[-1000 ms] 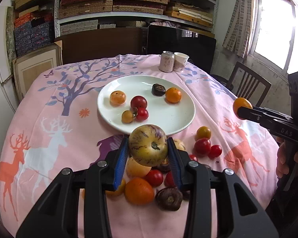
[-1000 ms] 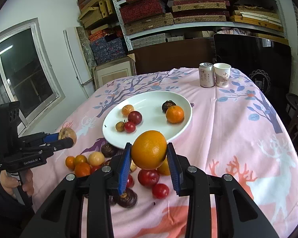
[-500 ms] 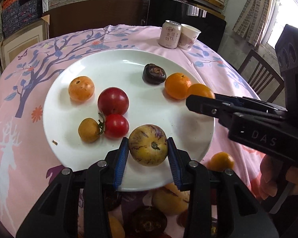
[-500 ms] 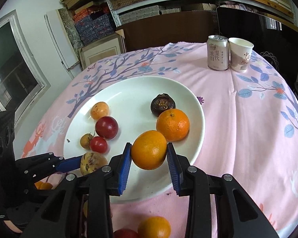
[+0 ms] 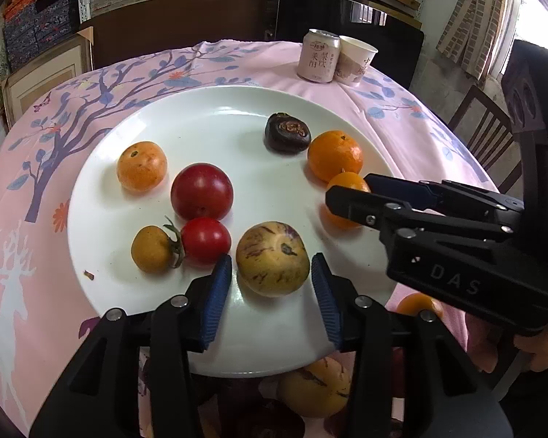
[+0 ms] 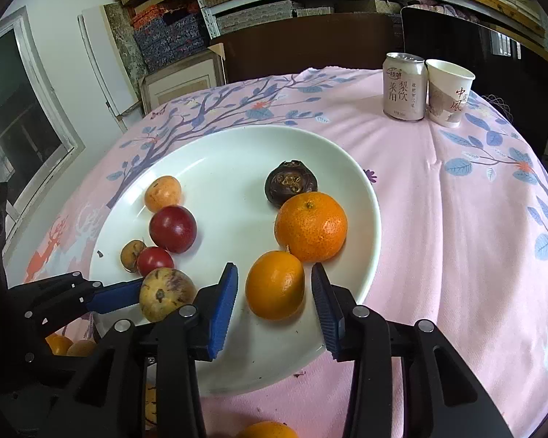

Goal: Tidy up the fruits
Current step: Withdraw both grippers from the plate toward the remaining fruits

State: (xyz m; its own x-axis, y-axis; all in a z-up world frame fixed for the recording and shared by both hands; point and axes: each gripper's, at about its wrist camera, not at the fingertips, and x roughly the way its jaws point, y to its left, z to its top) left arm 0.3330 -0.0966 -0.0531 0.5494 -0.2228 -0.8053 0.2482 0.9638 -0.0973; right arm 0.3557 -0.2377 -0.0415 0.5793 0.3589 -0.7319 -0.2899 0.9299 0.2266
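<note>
Left tool (image 5: 272, 277) and right tool (image 6: 274, 292) angle downward, jaws just opened, pads clear.

**Colours on and around the white plate**

The plate (image 5: 135, 189) is plain white. On it lie a yellow fruit streaked with purple (image 5: 272, 259), two orange citrus (image 6: 310, 226), a dark red plum (image 5: 202, 191) and a dark brown fruit (image 5: 288, 133). Beneath the plate, the tablecloth (image 6: 456, 219) is pink, printed with blue-leaved branches and deer.
</note>
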